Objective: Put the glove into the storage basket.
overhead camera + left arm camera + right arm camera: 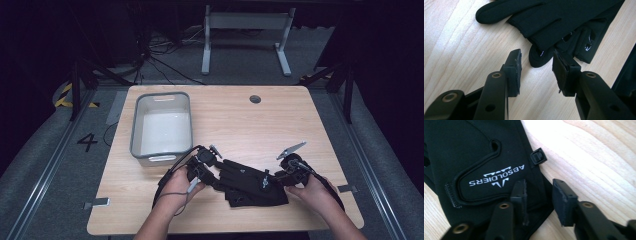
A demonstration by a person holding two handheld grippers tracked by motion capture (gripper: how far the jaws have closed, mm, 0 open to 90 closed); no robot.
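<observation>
Black gloves [252,182] lie on our wooden table [300,125]. Our left gripper [537,67] stands open around a fingertip, not pinching. Our right gripper [539,195] straddles the cuff edge, open too.

Both forearms come in from the near edge; the left gripper [212,176] and right gripper [274,179] point inward toward each other, jaws parted.

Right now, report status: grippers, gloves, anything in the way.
Left gripper open, fingers straddling a glove fingertip. Right gripper open at the cuff of the black gloves. Grey bin stands apart, nothing in the way.
</observation>
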